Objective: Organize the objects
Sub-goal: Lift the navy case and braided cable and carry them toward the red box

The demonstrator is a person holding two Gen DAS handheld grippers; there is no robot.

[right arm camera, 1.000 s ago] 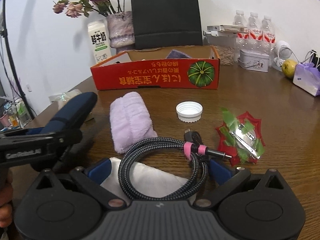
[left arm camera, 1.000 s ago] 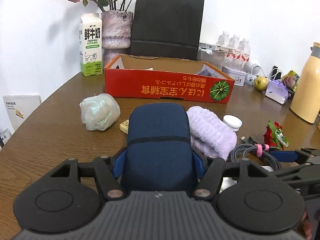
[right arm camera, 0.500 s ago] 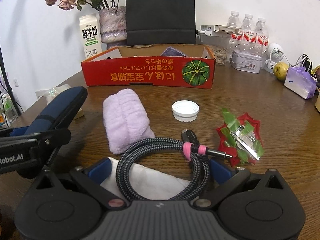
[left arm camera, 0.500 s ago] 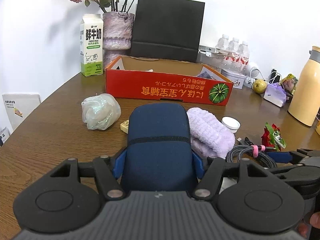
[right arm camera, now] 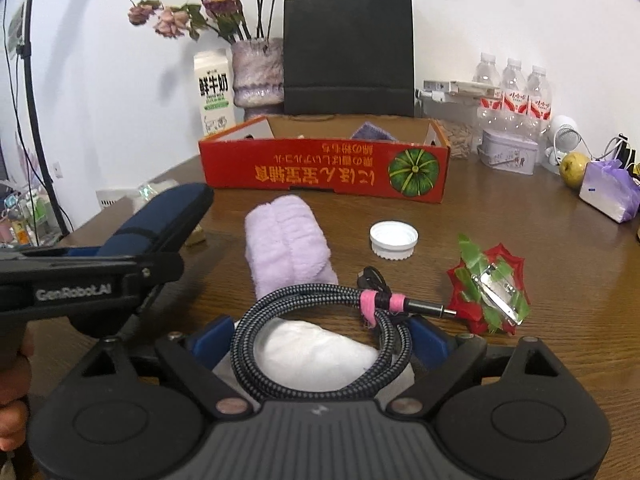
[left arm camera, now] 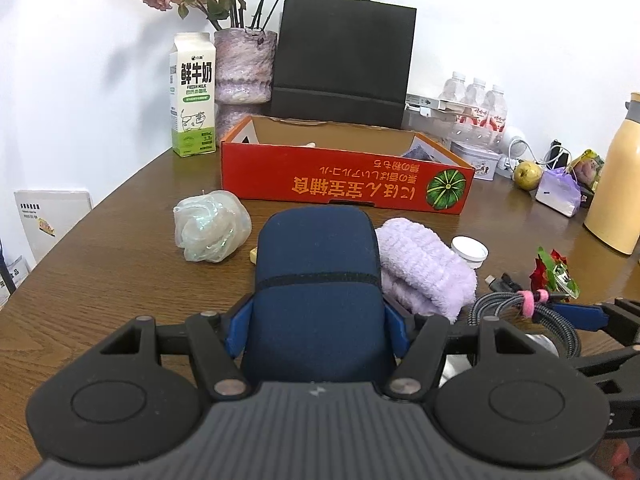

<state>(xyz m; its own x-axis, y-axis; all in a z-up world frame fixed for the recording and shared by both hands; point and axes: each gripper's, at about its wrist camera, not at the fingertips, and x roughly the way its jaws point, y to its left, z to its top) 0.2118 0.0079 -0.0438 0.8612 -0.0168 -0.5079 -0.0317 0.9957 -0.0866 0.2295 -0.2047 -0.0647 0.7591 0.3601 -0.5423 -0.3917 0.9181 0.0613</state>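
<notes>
The left gripper (left arm camera: 318,320) is clenched on a navy case (left arm camera: 318,280), its blue fingers (left arm camera: 236,330) pressing both sides of the case and holding it above the desk (left arm camera: 100,280). The right gripper (right arm camera: 320,340) is closing, its fingers (right arm camera: 210,338) flanking a coiled cable (right arm camera: 320,344) that lies over a white pouch (right arm camera: 316,354); contact with the cable cannot be told. In the right wrist view, a lilac towel (right arm camera: 288,240) lies at 12 o'clock from the cable, a white cap (right arm camera: 394,239) at 1 o'clock, and a red-green clip (right arm camera: 490,290) at 3 o'clock. The red box (right arm camera: 324,168) stands beyond them. A crumpled plastic bag (left arm camera: 212,232) lies at 10 o'clock from the case.
</notes>
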